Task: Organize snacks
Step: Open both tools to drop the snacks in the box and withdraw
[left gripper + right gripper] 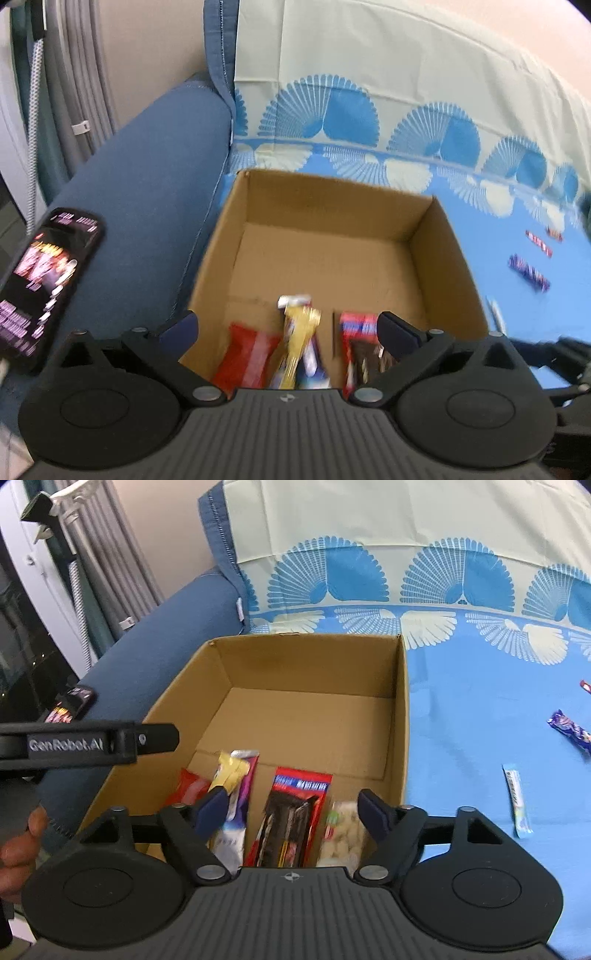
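Left wrist view: left gripper [288, 328] spread wide over the near end of the box [332, 192], nothing between its pads. Snacks lie in the box at 6 o'clock: red pack [245, 356], yellow bar [297, 339], red-blue pack [356, 328]. Loose bars [528, 271] on the blue sheet [498, 229] at 3 o'clock. Phone [44, 284] on the sofa arm [155, 184] at 9 o'clock.

Right wrist view: right gripper [291, 812] spread apart over the box [400, 709], gripping nothing. Below it a red-black pack [295, 812] lies between a white pack [341, 834] and a yellow bar [231, 771]. Left gripper's finger [147, 738] pokes in at 9 o'clock over the box edge. Purple bar [570, 729] and white stick [517, 799] on the sheet at 3 o'clock. A hand [18, 849] at 8 o'clock.
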